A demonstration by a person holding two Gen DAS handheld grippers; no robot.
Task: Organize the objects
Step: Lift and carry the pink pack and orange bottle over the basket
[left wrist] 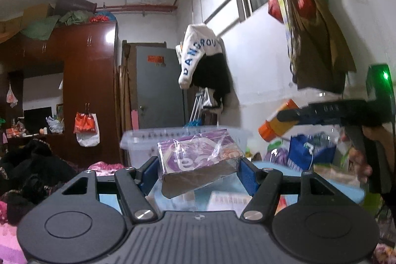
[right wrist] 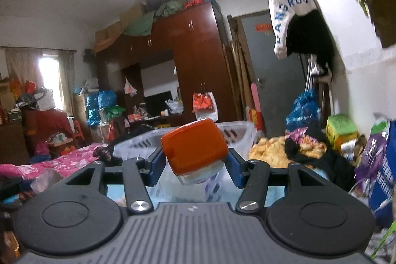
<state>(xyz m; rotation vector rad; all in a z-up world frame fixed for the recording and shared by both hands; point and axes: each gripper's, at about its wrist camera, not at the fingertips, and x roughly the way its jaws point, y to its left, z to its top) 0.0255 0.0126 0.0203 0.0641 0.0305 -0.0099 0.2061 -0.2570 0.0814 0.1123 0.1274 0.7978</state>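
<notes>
A: Purple print under clear film: a wrapped packet [left wrist: 198, 160] is pinched between the blue pads [left wrist: 247, 173] of the left gripper [left wrist: 196, 171], tilted, carried level in the air

B: Noted. An orange-capped container [right wrist: 194, 151] is clamped in the right gripper [right wrist: 194, 165], cap facing outward; in the left view it is seen well apart to the right [left wrist: 277, 123]

A: Step judged as transport toward the clear plastic bin [left wrist: 138, 147], just beyond both loads. Grips should be kept firm and level until each load is well over the rim; the film looks slippery, so release is best made low

B: Bin contents?

A: Cannot be told; the walls are translucent and the inside is hidden by both loads. One item at a time is advised, so the grippers are kept from colliding
</notes>
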